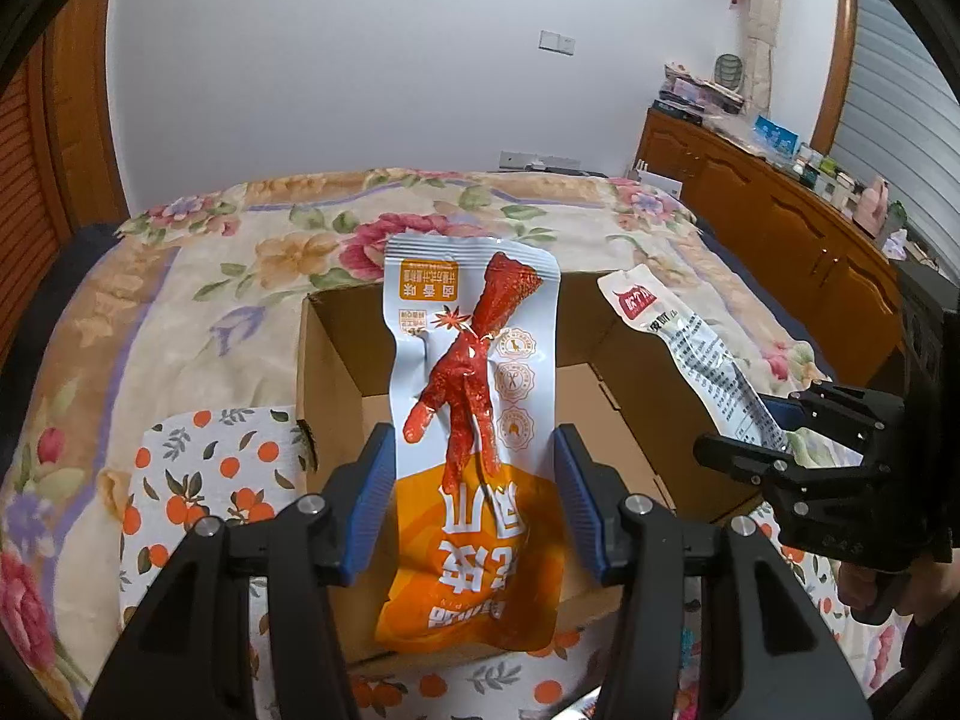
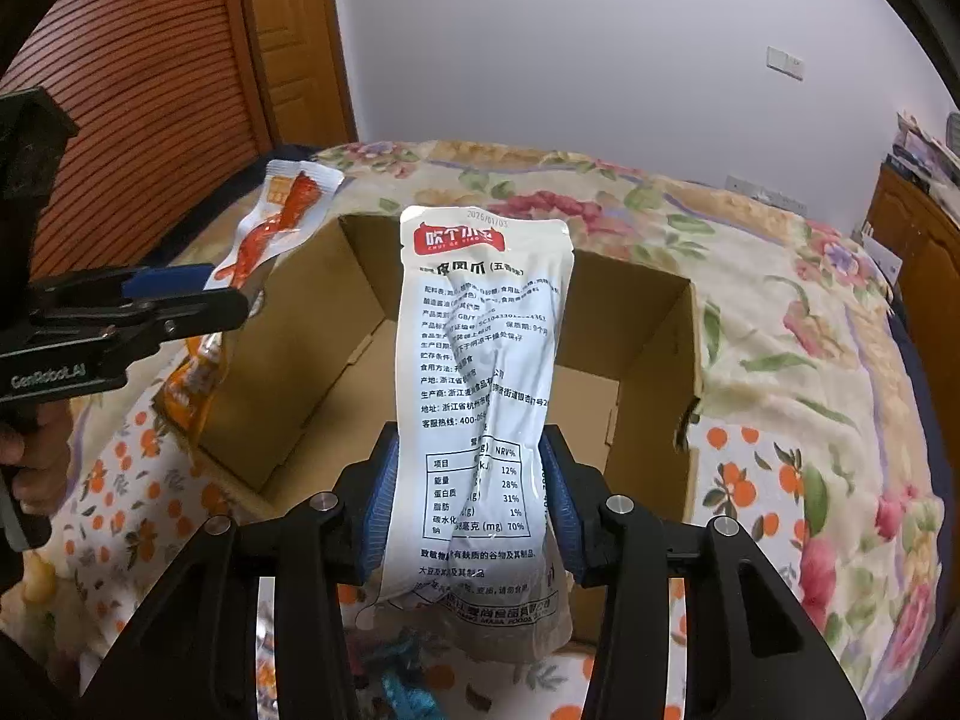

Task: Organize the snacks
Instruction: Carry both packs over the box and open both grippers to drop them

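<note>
Both packets hang over the cardboard box (image 1: 336, 372), long axes upright. Left tongs (image 1: 474, 498) are clamped on the orange chicken-foot packet (image 1: 474, 420) near the box's near-left corner; right tongs (image 2: 471, 504) grip the white packet (image 2: 480, 396) above its near edge.

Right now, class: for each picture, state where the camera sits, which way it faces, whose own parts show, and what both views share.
Left wrist: sits on the left gripper, facing the cardboard box; its jaws pinch the orange packet.
Right wrist: sits on the right gripper, facing the same box; its jaws pinch the white packet.
Shared: box, floral bedspread, both packets, each other's gripper.
</note>
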A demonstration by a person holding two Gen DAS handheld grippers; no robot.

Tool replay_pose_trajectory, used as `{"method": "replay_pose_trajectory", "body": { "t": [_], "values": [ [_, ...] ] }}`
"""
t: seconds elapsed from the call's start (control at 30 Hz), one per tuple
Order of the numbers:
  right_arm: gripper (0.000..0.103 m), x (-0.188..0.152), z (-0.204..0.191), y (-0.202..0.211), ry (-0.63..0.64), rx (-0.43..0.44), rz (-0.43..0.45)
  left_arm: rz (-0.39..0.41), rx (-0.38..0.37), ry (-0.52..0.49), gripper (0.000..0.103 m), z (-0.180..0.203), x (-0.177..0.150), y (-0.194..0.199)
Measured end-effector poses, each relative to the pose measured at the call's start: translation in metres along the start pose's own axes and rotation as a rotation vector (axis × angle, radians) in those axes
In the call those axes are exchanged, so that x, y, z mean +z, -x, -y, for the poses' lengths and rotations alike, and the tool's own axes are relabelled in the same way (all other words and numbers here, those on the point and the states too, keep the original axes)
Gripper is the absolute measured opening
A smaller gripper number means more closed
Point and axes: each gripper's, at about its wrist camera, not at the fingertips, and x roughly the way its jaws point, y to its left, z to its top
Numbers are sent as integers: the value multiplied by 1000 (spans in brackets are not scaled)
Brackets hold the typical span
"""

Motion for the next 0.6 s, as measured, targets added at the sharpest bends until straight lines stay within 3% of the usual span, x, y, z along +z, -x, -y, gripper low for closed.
{"method": "replay_pose_trajectory", "body": {
  "t": [0.37, 0.6],
  "values": [
    [47, -3, 7, -46, -42, -16, -68, -15, -7, 42, 53, -9, -7, -16],
    [60, -13, 8, -58, -40, -35, -111, -35, 16, 65, 57, -14, -9, -22]
  ]
}}
